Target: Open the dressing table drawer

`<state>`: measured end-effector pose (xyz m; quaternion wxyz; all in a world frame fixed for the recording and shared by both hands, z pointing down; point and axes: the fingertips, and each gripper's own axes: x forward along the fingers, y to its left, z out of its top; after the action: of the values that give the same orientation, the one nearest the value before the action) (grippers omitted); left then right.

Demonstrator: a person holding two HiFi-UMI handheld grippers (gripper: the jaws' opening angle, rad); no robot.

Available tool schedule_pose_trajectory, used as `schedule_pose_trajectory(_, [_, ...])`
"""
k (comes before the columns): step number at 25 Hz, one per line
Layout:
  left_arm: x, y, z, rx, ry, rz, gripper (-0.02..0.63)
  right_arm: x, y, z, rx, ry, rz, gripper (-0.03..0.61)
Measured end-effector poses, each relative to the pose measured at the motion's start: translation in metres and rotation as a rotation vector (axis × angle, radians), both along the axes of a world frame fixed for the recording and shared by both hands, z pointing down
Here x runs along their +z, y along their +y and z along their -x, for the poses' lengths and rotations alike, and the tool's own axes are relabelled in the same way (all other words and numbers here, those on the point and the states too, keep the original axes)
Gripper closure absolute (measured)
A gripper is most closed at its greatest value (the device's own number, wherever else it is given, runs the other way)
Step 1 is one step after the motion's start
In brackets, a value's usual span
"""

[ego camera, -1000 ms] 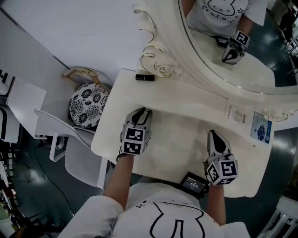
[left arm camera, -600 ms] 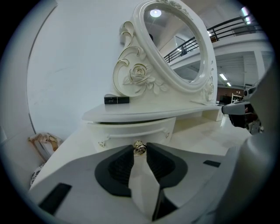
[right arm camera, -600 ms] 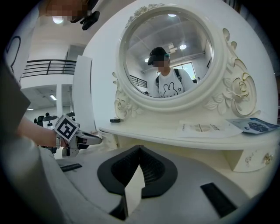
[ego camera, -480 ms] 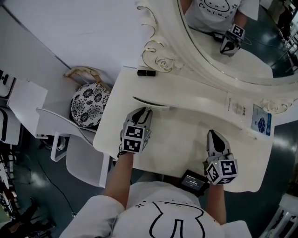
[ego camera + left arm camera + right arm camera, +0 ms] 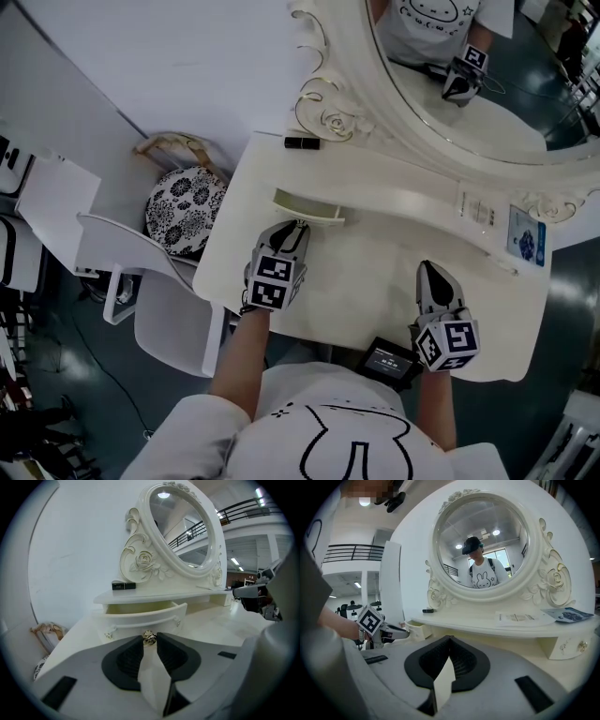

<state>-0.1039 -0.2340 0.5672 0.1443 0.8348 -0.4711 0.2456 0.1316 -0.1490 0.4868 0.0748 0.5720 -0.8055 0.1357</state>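
Observation:
The cream dressing table [image 5: 375,281] has a small left drawer [image 5: 307,208] that stands partly pulled out from under the shelf. My left gripper [image 5: 296,227] is right in front of it. In the left gripper view the drawer front [image 5: 140,618] shows a dark gap behind it, and the jaws are shut on its small gold knob [image 5: 149,638]. My right gripper [image 5: 427,269] hovers over the tabletop to the right, jaws shut with nothing between them [image 5: 449,638]. It sees the opened drawer [image 5: 417,630] from the side.
An oval mirror [image 5: 469,84] in a carved frame rises behind the shelf. On the shelf lie a black tube [image 5: 302,142], a leaflet [image 5: 478,208] and a blue card [image 5: 526,246]. A second drawer [image 5: 569,646] sits at the right. A patterned stool [image 5: 185,211] and a white chair [image 5: 141,272] stand to the left.
The left drawer has slid out of the table towards me, drawn by my left gripper on its knob. The right gripper has stayed over the tabletop.

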Motion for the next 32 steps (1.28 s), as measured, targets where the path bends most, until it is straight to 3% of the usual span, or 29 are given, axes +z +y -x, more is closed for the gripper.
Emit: schedule_pose_trajectory(32, [0.0,0.048,0.014,0.031,0.018,0.012,0.502,-0.016,0.04,0.025,-0.004,0.044,-0.031,0.566])
